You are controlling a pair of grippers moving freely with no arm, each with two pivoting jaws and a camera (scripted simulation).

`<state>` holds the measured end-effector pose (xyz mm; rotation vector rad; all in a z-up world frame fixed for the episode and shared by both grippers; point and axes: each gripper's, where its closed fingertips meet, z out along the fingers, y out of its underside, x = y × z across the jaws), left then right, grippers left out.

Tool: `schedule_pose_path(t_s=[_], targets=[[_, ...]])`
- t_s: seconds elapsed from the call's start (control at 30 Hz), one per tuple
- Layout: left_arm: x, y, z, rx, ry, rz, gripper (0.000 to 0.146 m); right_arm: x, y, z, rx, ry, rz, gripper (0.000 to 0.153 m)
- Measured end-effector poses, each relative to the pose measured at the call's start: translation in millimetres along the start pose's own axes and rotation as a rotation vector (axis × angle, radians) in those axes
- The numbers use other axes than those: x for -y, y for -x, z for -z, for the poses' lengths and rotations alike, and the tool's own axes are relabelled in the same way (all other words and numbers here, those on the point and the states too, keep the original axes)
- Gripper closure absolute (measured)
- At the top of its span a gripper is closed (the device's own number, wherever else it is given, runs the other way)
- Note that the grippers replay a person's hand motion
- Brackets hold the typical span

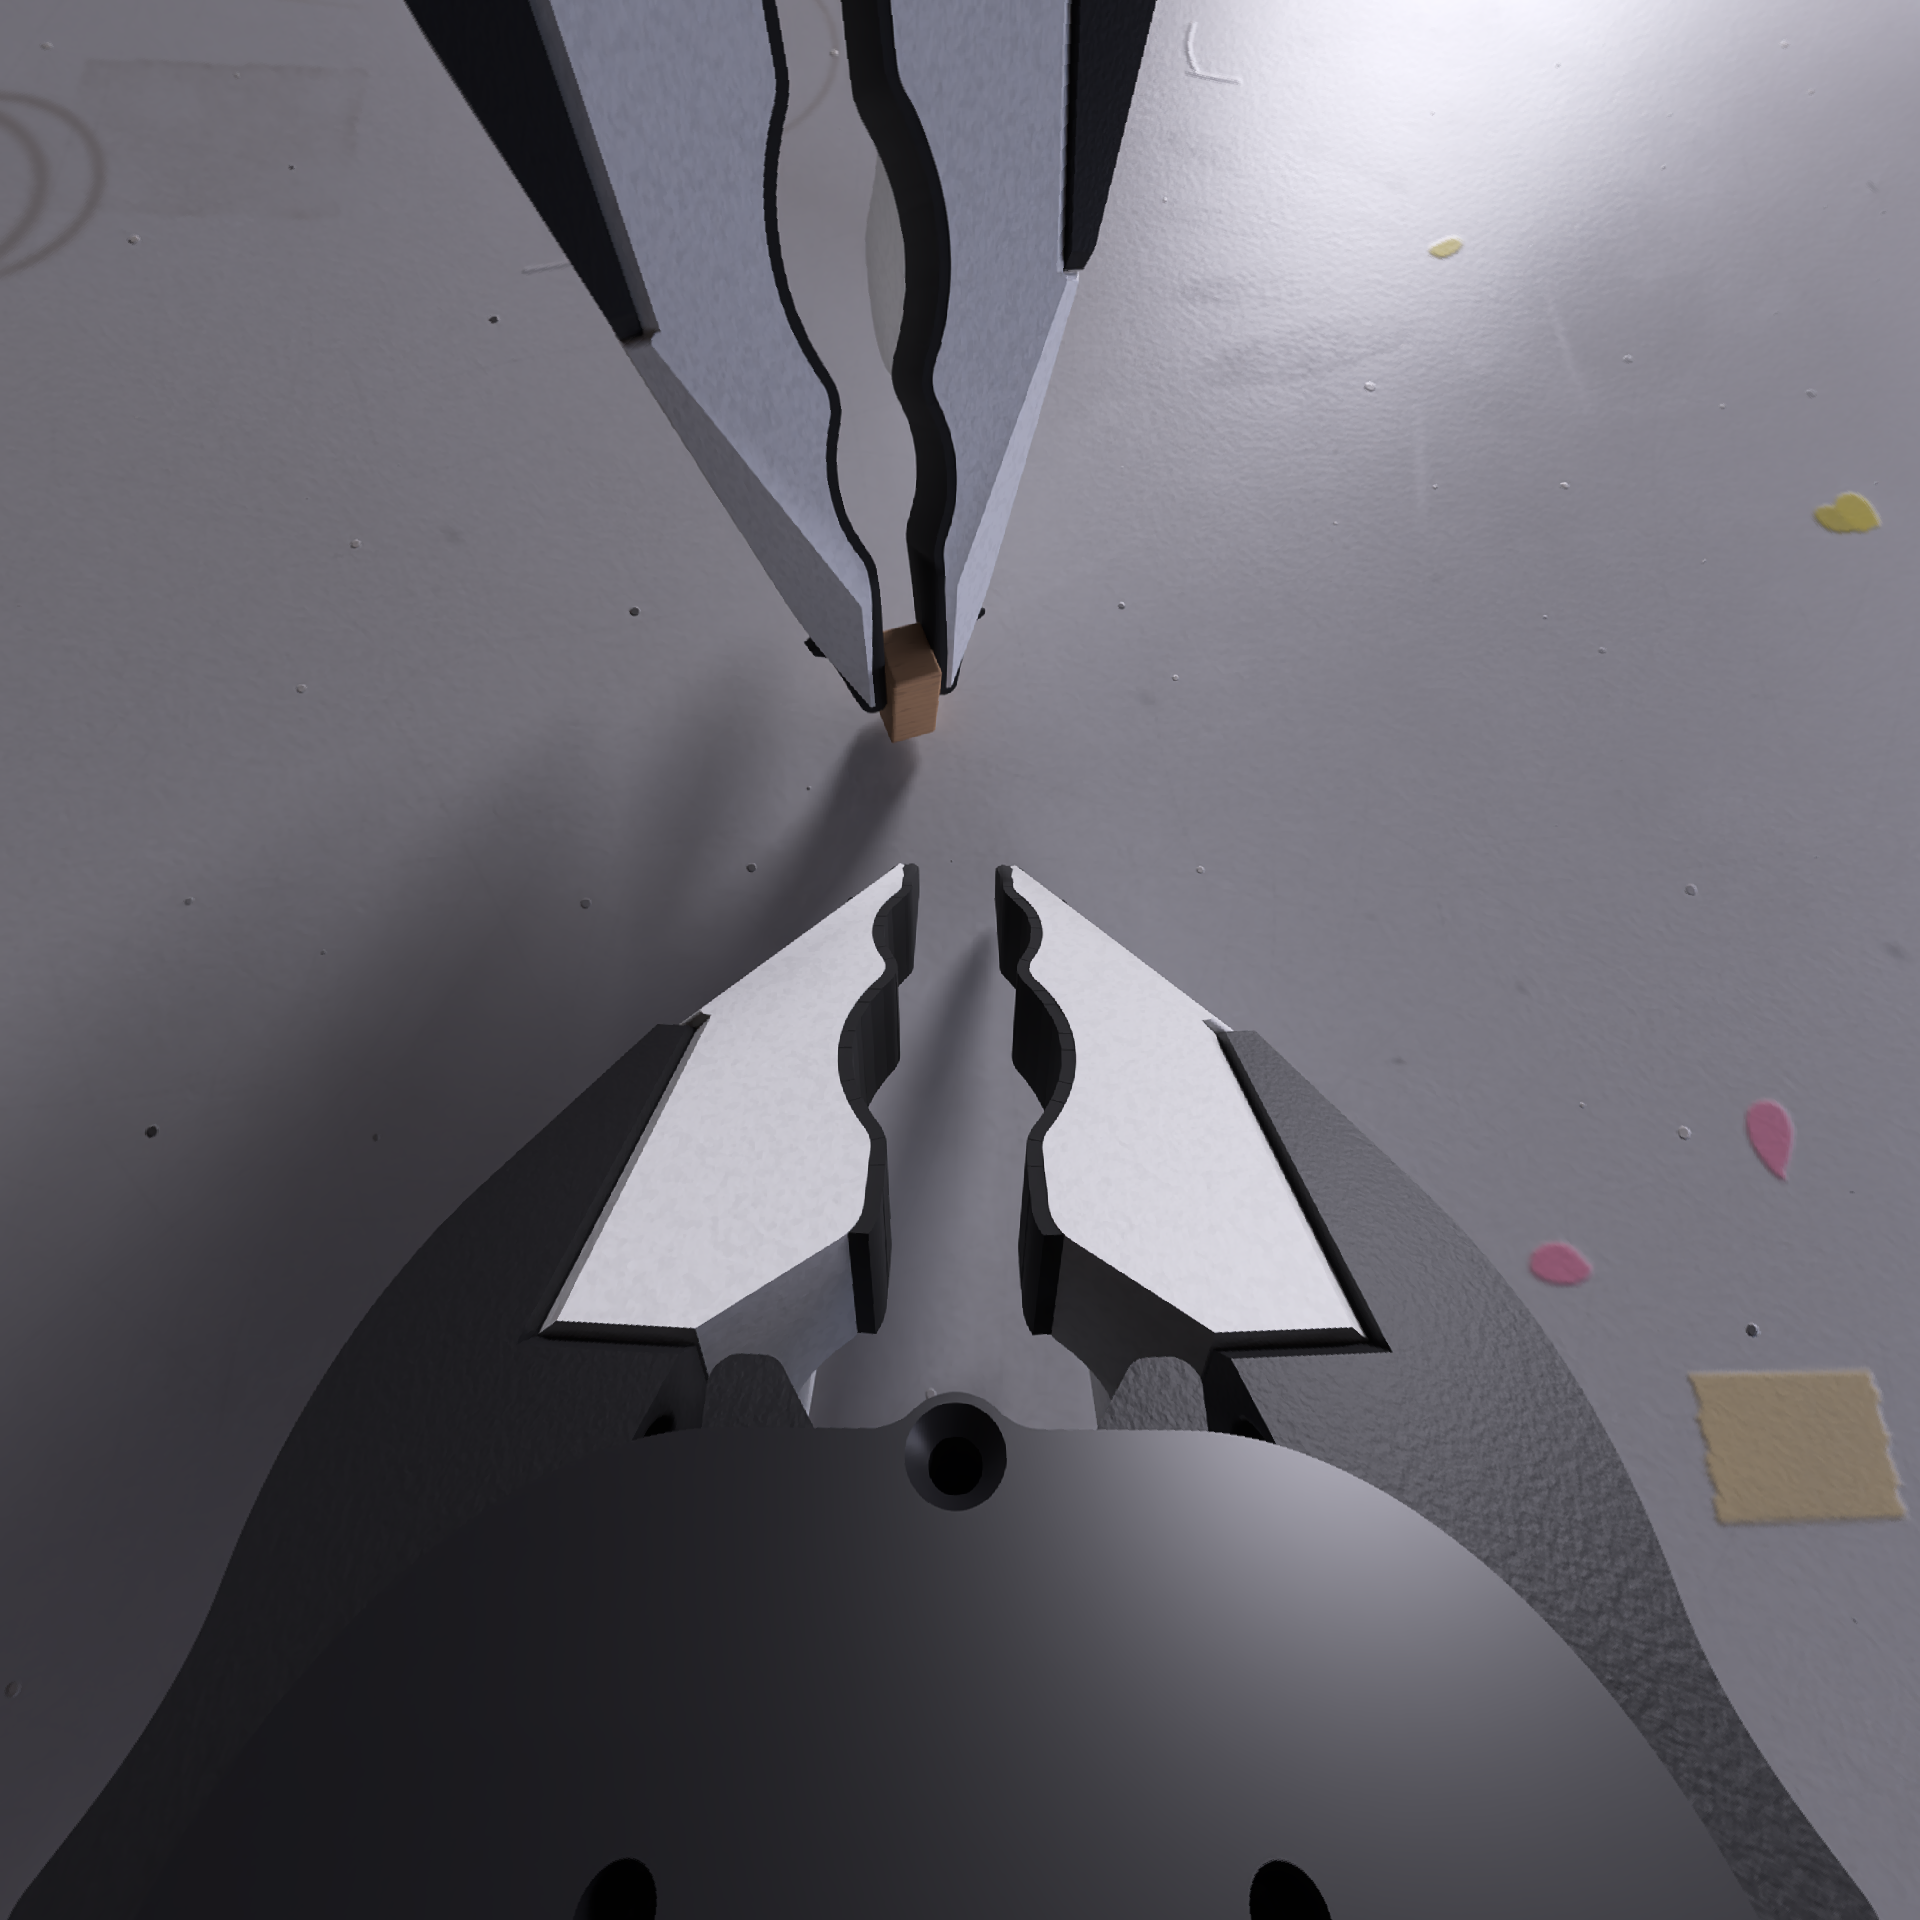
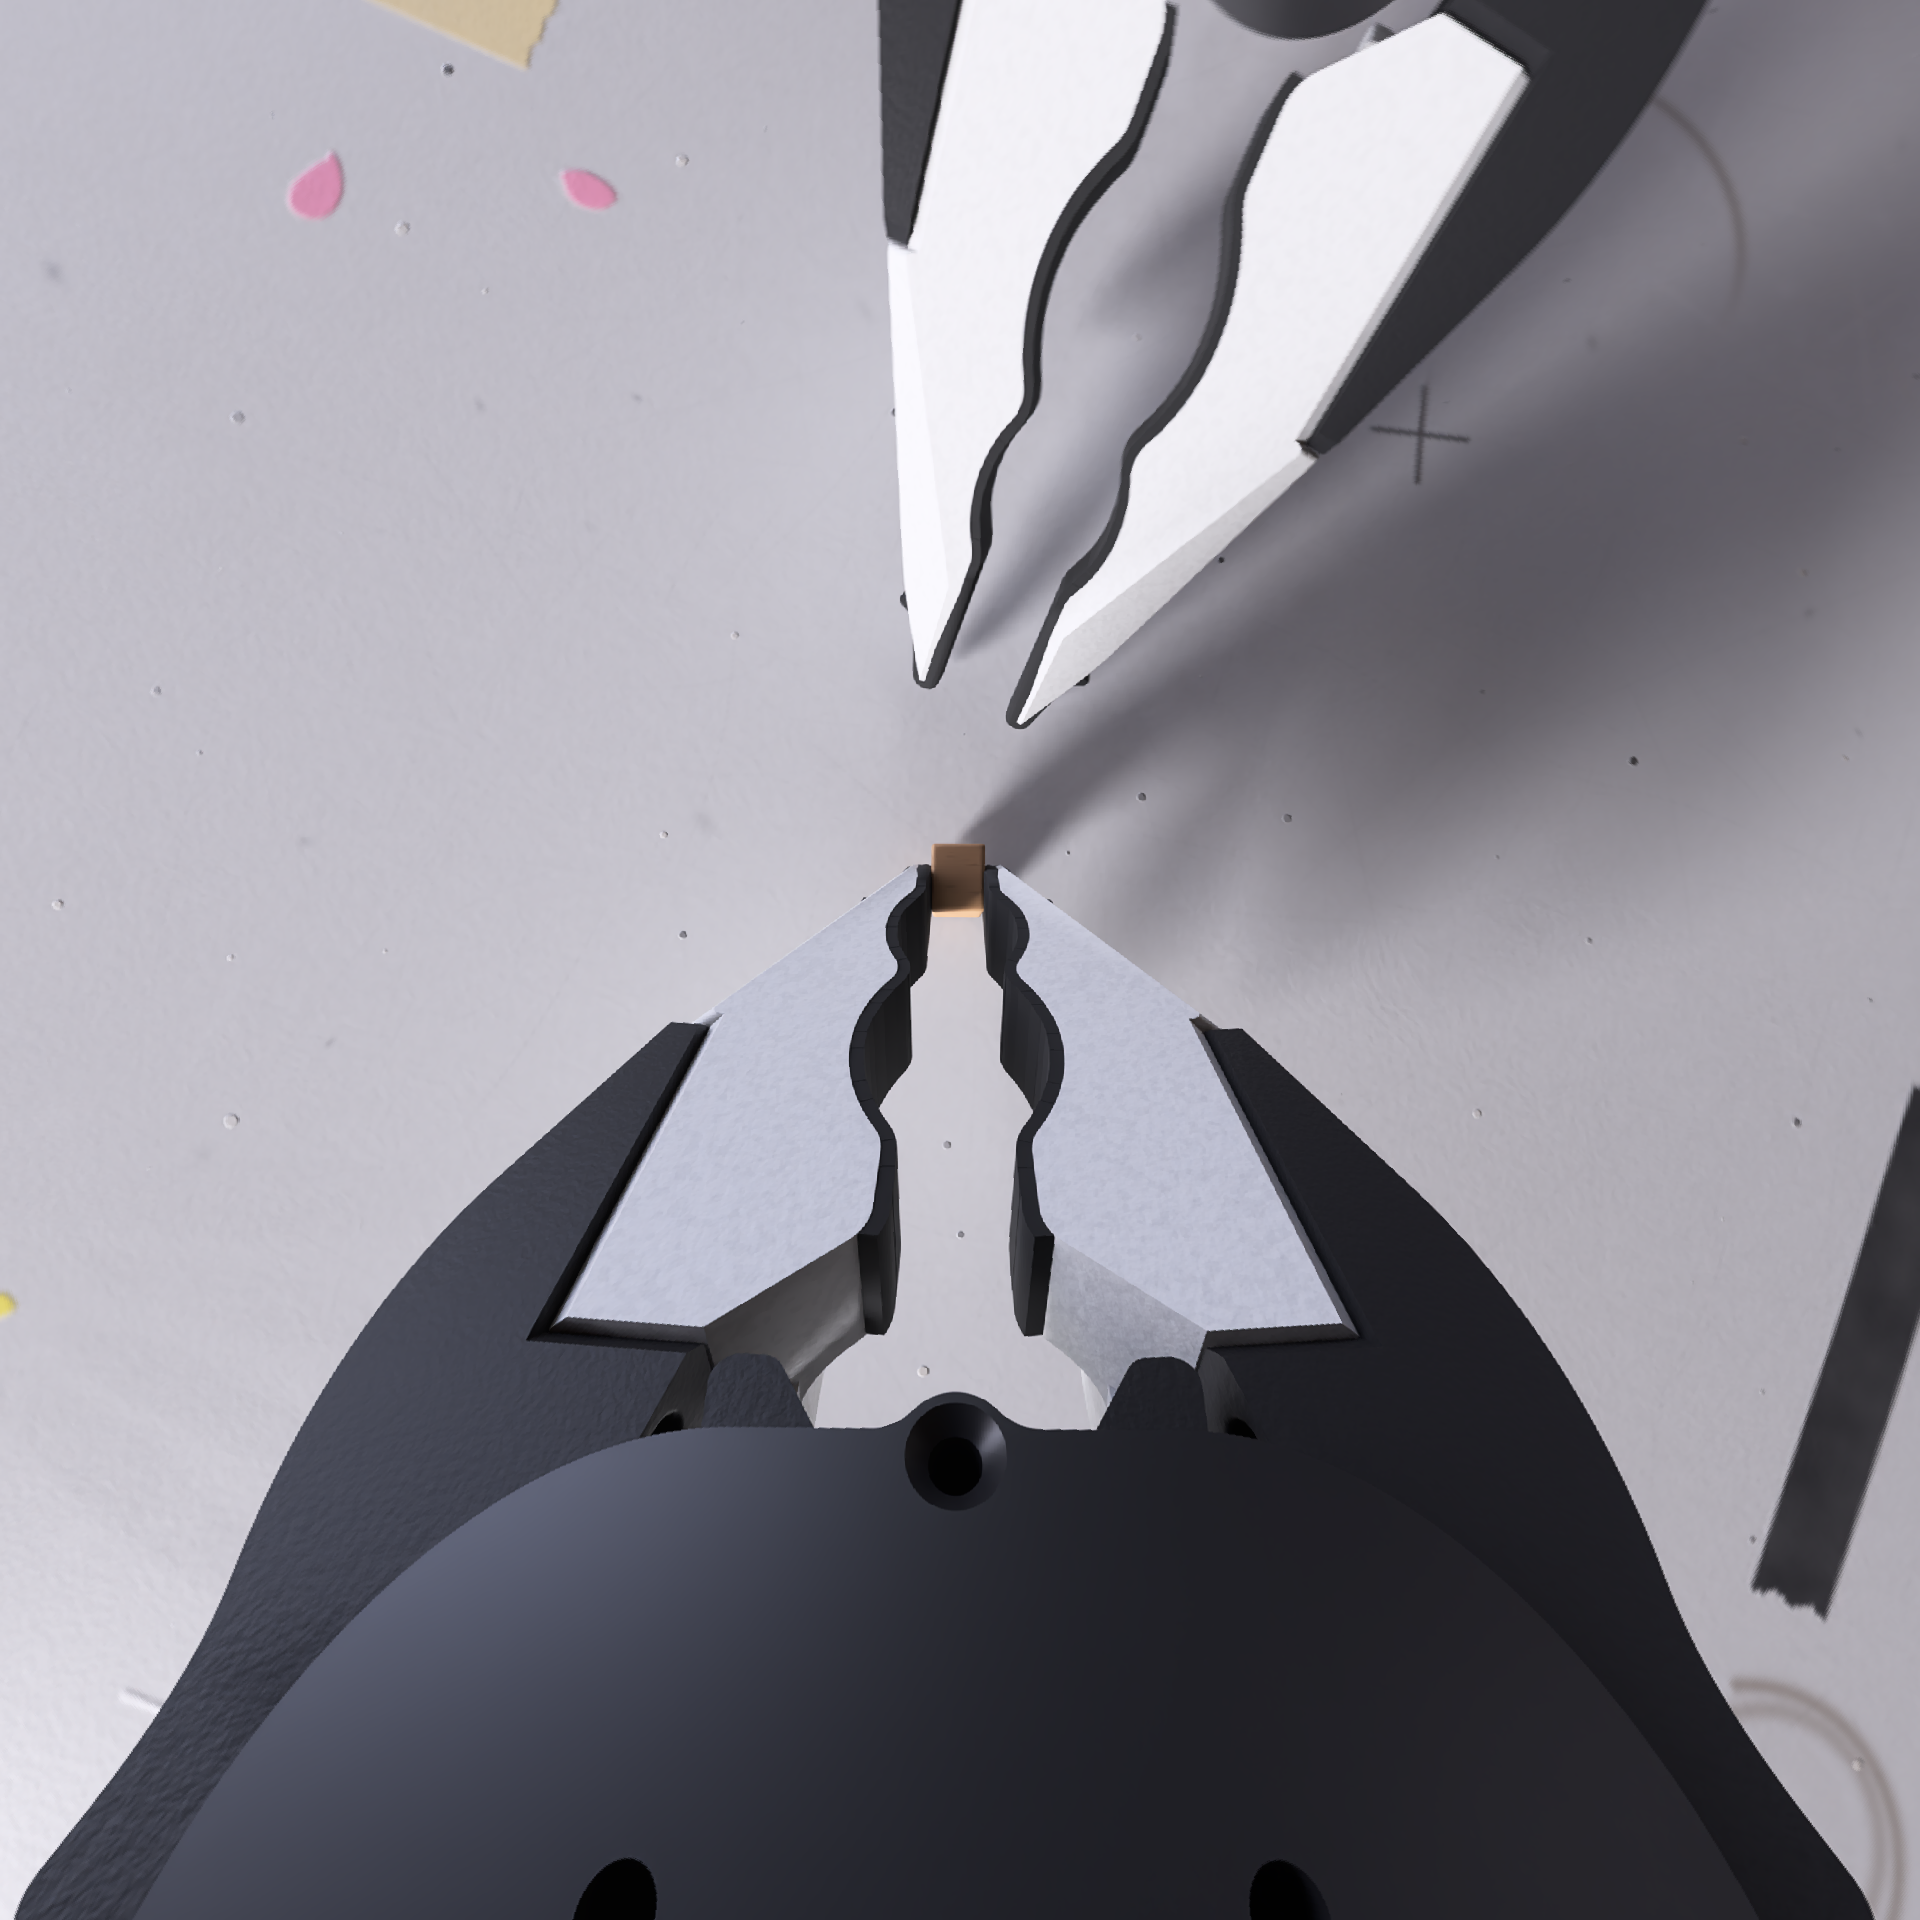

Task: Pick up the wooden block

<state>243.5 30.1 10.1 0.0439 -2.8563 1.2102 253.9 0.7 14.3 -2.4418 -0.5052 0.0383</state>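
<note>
The small wooden block is clamped between the tips of my right gripper, which is shut on it. In the left wrist view the block shows between the right gripper's tips, low over the grey table, with its shadow right under it. I cannot tell if it touches the table. My left gripper points at the block from the opposite side, a short gap away, with its jaws a little apart and empty. It also shows in the right wrist view.
A beige tape square, pink marks and yellow marks lie flat on the table to the left gripper's right. A black tape strip and a pencilled cross lie to the right gripper's right.
</note>
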Motion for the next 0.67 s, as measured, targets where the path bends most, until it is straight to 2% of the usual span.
schedule_pose_path(t_s=[0.2, 0.4, 0.53, 0.67], targets=[[2.5, 1.9, 3.5, 0.033, -0.013, 0.001, 0.13, -1.2, -3.5, 6.2, -0.039, -0.041, -0.05, 0.143], [2.6, 4.9, 12.9, 0.096, 0.005, 0.085, 0.118, 0.6, -5.9, 9.0, -0.062, -0.066, -0.075, 0.143], [-3.8, 7.1, 10.9, 0.129, 0.046, 0.005, 0.118, 3.0, -3.9, 10.4, -0.059, -0.094, -0.087, 0.143], [-8.0, 6.0, 8.4, 0.08, 0.039, -0.159, 0.119, 4.0, -3.0, 11.1, -0.053, -0.109, -0.089, 0.143]])
